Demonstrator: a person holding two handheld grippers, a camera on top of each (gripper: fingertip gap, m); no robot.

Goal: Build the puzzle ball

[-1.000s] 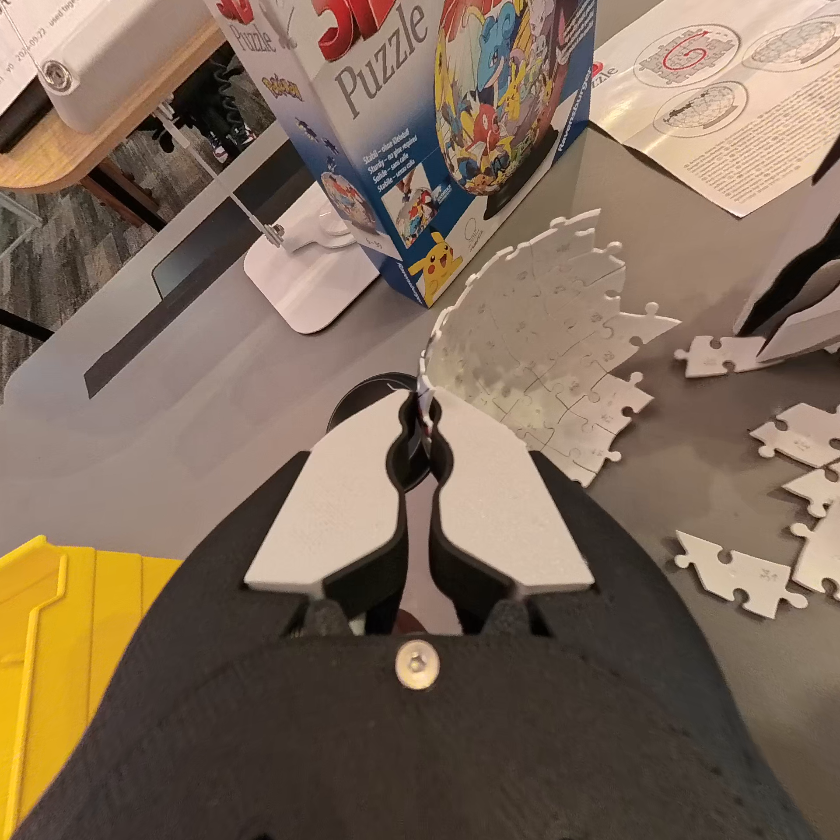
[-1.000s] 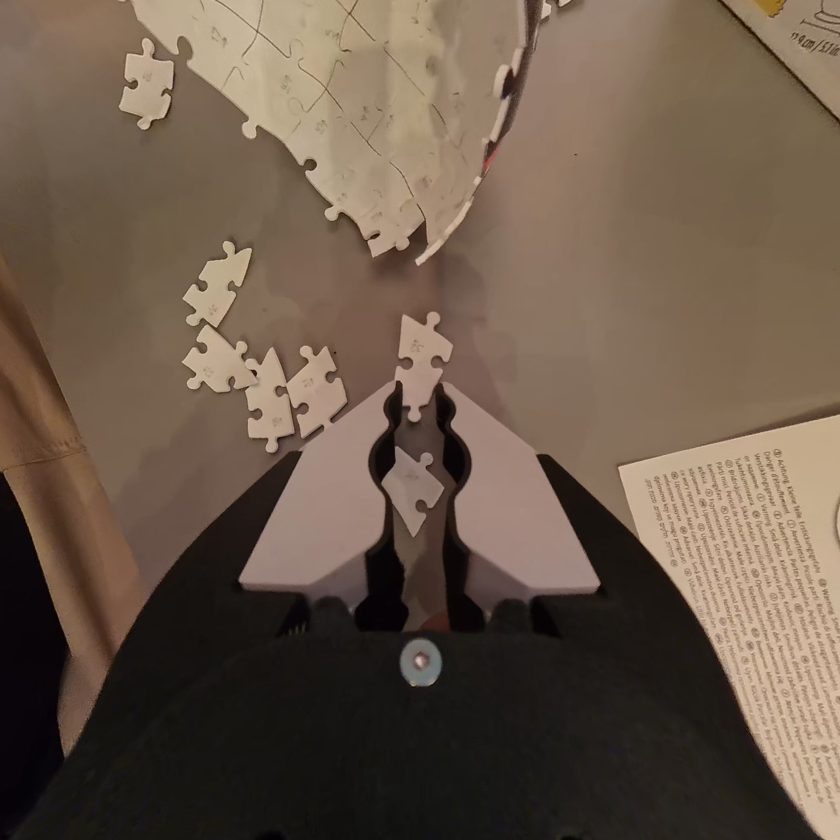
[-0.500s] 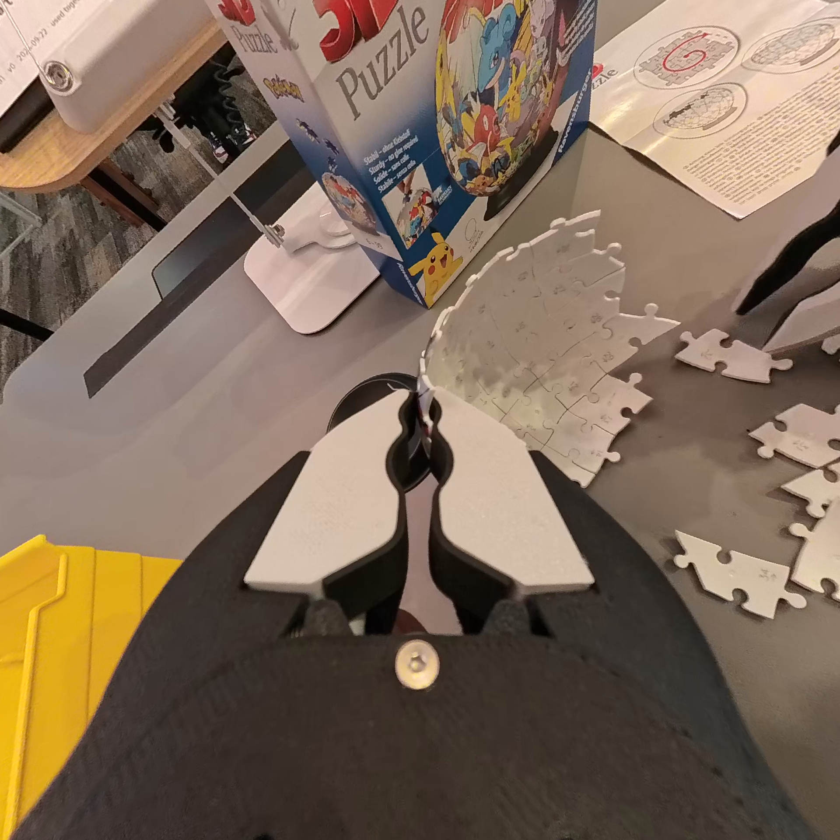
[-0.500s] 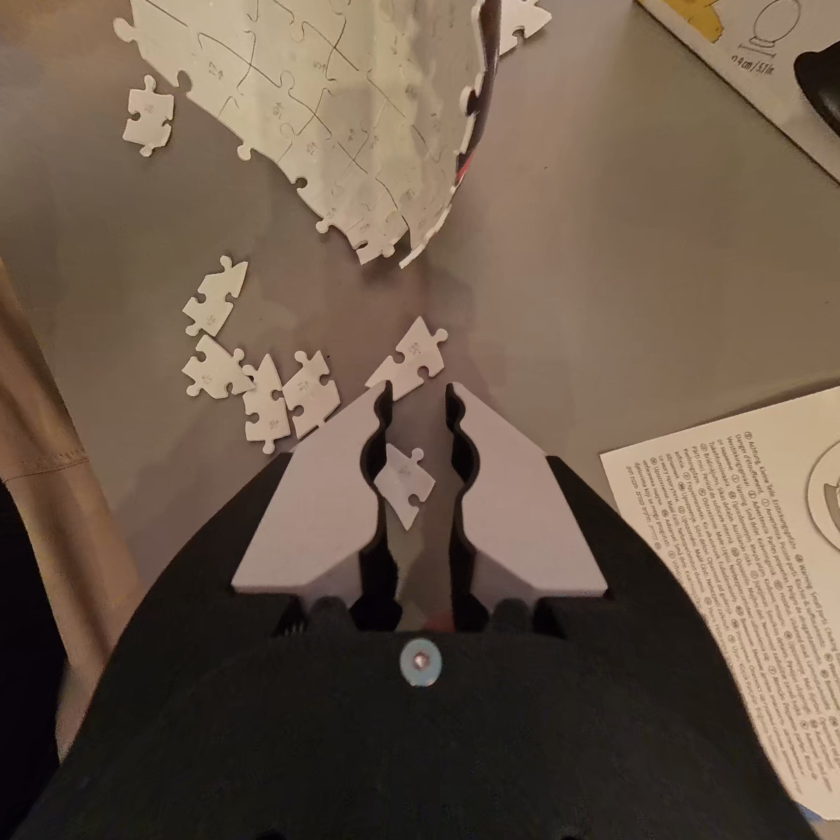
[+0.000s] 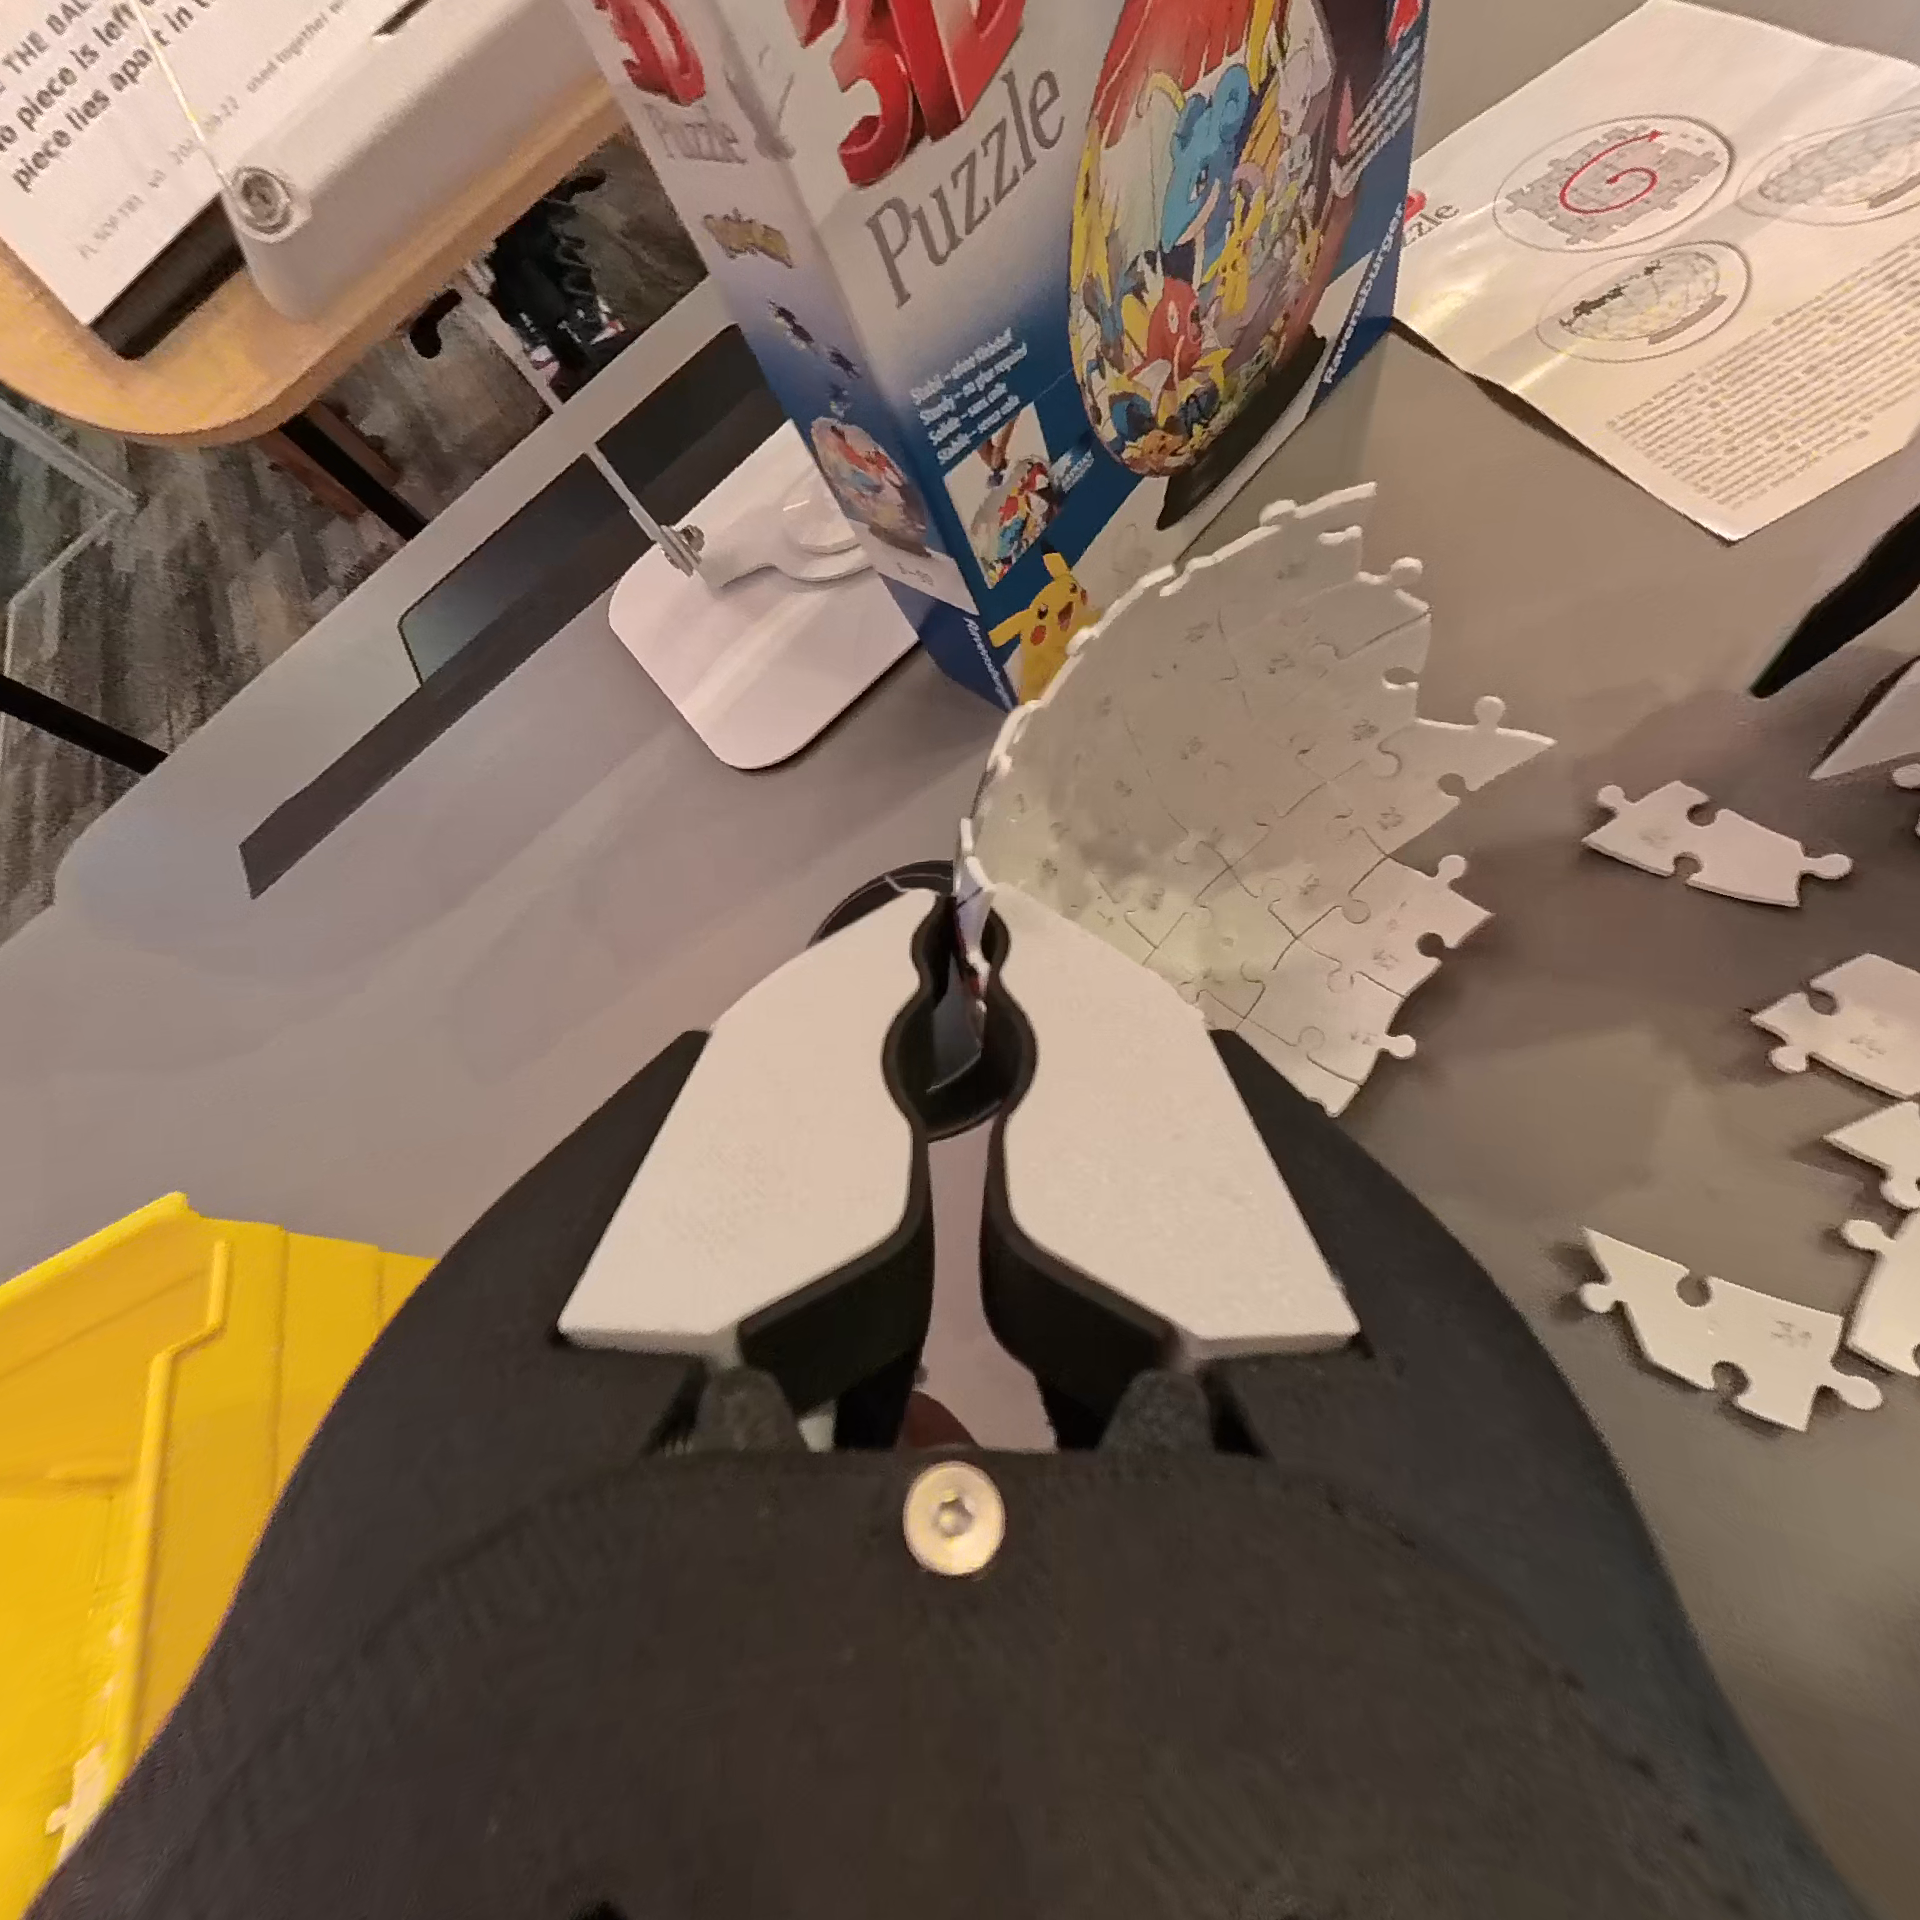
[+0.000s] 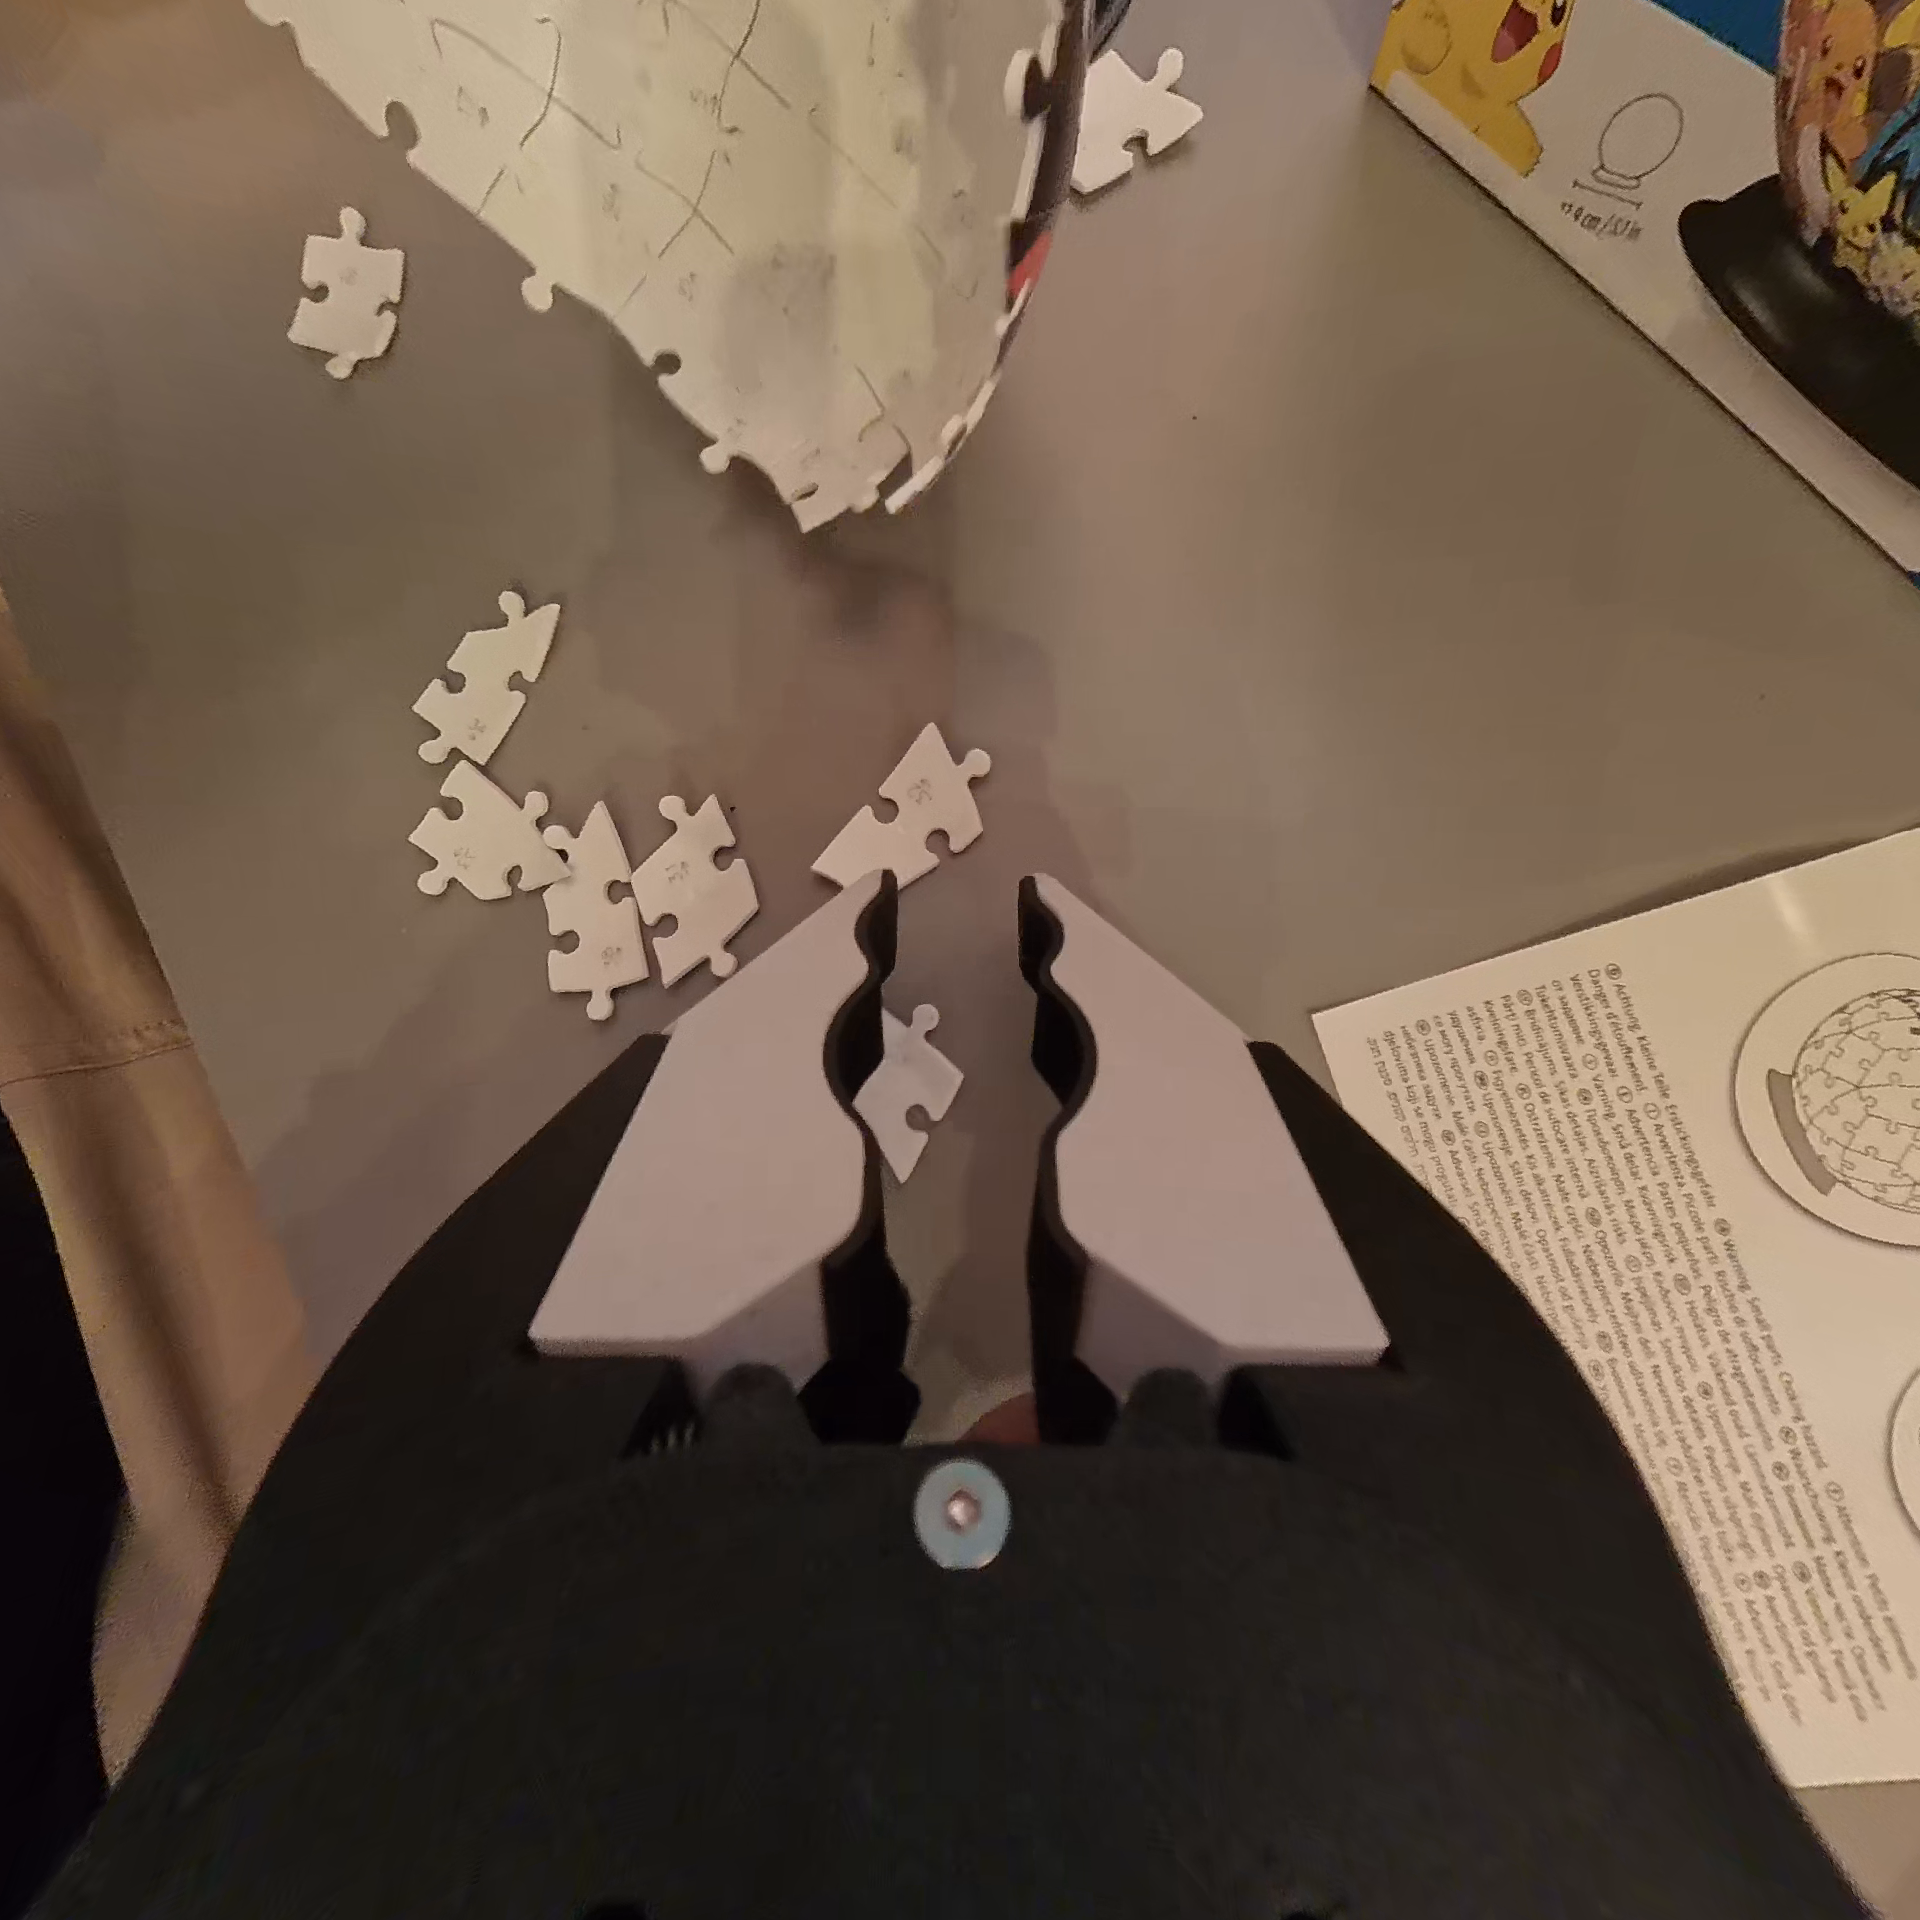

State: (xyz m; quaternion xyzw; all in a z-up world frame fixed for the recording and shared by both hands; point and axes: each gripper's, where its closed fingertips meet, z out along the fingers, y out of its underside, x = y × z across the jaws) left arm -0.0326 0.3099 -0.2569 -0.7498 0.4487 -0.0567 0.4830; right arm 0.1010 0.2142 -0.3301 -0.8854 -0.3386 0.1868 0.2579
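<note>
The half-built puzzle ball [image 5: 1226, 790] is a curved white shell of joined pieces resting on the grey table. My left gripper [image 5: 961, 914] is shut on the shell's near edge, with the coloured face of a piece showing between the fingers. The shell also shows at the top of the right wrist view [image 6: 727, 208]. My right gripper [image 6: 956, 888] is open and empty above the table. A loose white piece [image 6: 914, 810] lies just beyond its left fingertip. Another piece [image 6: 909, 1091] lies on the table under the gap between the fingers.
Several loose pieces [image 6: 582, 862] lie left of the right gripper, and more lie on the right in the left wrist view [image 5: 1725, 1340]. The puzzle box [image 5: 987, 260] stands behind the shell. An instruction sheet [image 6: 1662, 1195], a yellow bin [image 5: 156, 1455], a white stand base [image 5: 748, 644] and a beige sleeve [image 6: 104, 1039] are around. My hands' fingertips stand some 20 cm from each other.
My right gripper opened and let go of a white piece, which now lies flat on the table beyond its tips. It also drew back from the shell. The left gripper has not moved.
</note>
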